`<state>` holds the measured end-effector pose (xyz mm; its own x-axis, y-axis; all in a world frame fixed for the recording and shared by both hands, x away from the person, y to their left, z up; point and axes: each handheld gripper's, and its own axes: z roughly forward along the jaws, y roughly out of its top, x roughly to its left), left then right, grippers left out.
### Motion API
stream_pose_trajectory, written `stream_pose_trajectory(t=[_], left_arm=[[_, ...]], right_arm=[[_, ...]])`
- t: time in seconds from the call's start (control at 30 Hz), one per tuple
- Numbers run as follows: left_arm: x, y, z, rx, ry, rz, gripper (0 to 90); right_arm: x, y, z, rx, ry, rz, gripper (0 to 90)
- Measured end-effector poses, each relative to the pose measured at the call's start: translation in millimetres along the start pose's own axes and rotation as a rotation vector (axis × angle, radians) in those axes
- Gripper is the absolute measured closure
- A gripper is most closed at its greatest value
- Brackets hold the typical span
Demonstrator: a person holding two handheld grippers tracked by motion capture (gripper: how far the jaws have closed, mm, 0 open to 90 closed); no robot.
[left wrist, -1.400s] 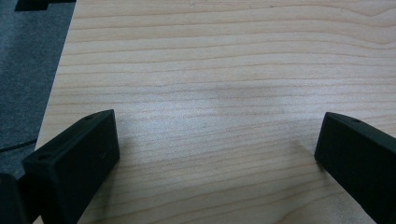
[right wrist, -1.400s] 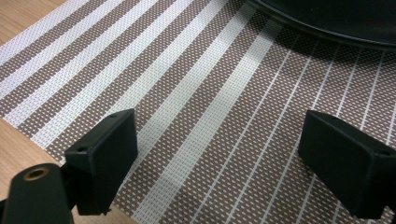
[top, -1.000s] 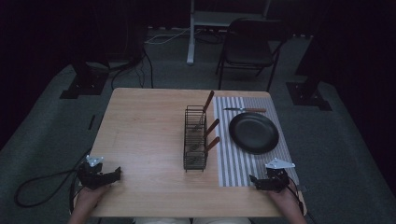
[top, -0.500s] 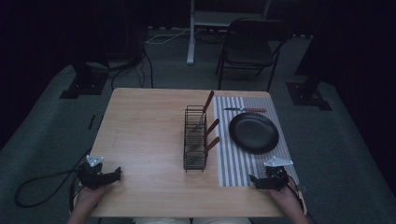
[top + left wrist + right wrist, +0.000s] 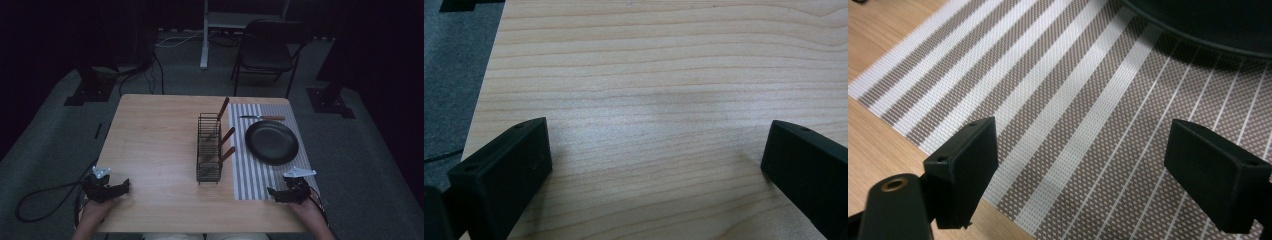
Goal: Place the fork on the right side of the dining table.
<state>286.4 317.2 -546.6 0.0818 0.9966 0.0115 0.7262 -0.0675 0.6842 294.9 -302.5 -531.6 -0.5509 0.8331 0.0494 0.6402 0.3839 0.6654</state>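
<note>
Both claws rest spread and empty at the near edge of the surface (image 5: 160,145): left claw (image 5: 122,187) on bare wood, right claw (image 5: 272,192) on the mat (image 5: 250,175), near the plate (image 5: 271,142). Judging by this, nothing is underway; next comes a reach toward the rack (image 5: 209,147).

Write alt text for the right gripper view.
The right gripper has its two black jaws wide apart with nothing between them, over a brown-and-white striped placemat. The rim of a dark plate sits at top right, and bare wooden table at left.
</note>
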Motion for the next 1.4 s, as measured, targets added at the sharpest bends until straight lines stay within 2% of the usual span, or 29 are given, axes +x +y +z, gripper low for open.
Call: stream_pose_trajectory(t=[0.27,0.67,1.07,1.4], left_arm=[[0.0,0.0,0.0,0.0,0.0,0.0,0.0],[0.0,0.0,0.0,0.0,0.0,0.0,0.0],[0.0,0.0,0.0,0.0,0.0,0.0,0.0],[0.0,0.0,0.0,0.0,0.0,0.0,0.0]], right_arm=[[-0.5,10.6,-9.4,-0.042,0.033,0.007,14.7],[5.0,36.2,-13.4,-0.098,0.067,-0.017,14.7],[8.2,64.6,-13.1,-0.124,0.089,-0.052,16.2],[14.4,86.2,-7.9,-0.126,0.121,-0.078,16.3]])
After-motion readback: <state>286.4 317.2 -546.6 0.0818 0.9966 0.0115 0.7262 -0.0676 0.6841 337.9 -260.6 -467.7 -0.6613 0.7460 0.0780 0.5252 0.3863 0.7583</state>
